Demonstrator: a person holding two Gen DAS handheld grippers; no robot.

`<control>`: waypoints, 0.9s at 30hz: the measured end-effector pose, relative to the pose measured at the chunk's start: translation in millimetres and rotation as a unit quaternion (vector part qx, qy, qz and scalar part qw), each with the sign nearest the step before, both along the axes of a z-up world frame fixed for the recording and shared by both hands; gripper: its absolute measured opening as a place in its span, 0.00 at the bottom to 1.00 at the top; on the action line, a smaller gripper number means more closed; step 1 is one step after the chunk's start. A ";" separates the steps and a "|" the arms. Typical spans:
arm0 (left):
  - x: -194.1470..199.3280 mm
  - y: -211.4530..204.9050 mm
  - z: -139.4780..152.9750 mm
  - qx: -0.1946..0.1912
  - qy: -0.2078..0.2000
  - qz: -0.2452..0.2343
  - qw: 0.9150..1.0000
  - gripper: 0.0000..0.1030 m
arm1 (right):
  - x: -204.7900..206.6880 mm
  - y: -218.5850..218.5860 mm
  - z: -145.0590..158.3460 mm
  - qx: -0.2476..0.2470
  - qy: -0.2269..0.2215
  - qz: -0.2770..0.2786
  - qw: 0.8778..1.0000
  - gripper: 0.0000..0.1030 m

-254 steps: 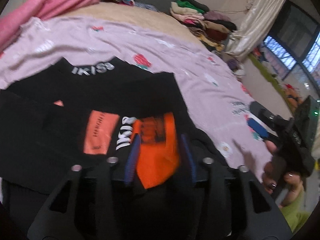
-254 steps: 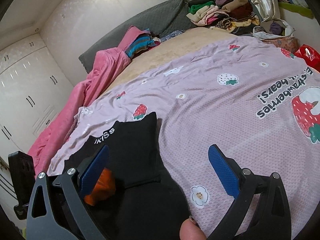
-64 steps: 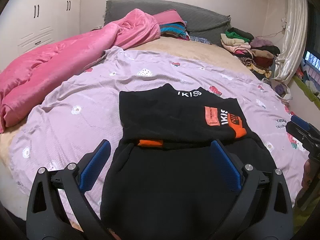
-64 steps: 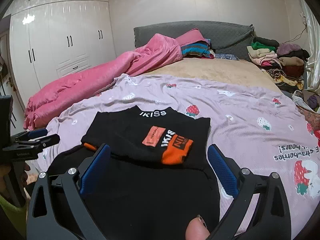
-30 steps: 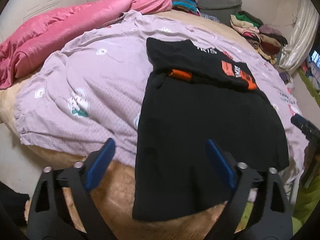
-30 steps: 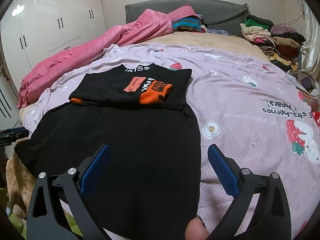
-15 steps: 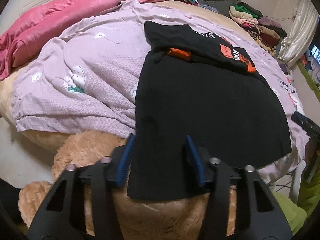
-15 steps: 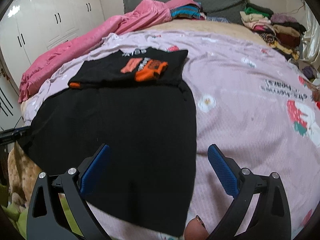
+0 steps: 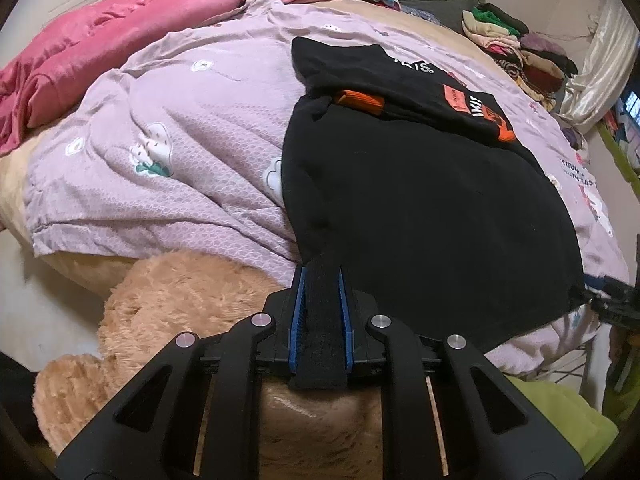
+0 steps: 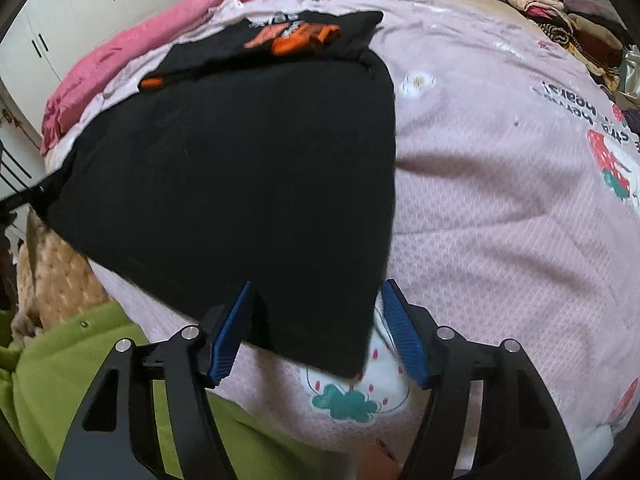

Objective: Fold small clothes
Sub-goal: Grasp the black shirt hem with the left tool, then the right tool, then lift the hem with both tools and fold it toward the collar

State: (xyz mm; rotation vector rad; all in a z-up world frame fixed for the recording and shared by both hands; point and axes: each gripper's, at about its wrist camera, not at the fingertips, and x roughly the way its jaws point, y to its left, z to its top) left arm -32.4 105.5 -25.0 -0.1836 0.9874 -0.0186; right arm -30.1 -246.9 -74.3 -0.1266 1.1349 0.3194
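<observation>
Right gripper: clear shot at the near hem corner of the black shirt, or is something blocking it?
Probably yes. The right gripper has just been closing, with the black shirt hem corner between its blue pads, which do not yet press on it. Nothing lies over that corner; only the lilac bedsheet is beneath.

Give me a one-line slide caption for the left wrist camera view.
Left gripper clamped on the near hem corner of the black sweatshirt with orange patches, spread on the lilac strawberry-print bedsheet.

I see open purple bedsheet (image 10: 500,208) right of the black shirt (image 10: 248,168), free to cross. Left, a pink quilt (image 9: 100,44) bounds the sheet. A plush bear (image 9: 192,304) crowds the near bed edge; clothes piles (image 9: 516,48) block the far corner.
</observation>
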 end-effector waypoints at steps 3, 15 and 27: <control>-0.3 1.8 -0.3 -0.007 -0.002 0.000 1.000 0.08 | -0.4 0.2 -2.0 -0.006 -0.008 -0.003 1.000 0.44; -0.7 4.6 19.0 -0.028 -0.038 0.004 0.999 0.04 | 6.6 -7.1 34.5 0.023 -0.065 0.004 0.998 0.06; 17.9 19.5 58.3 -0.062 -0.083 0.022 0.994 0.04 | 24.4 -10.2 102.8 0.105 -0.177 0.000 0.979 0.06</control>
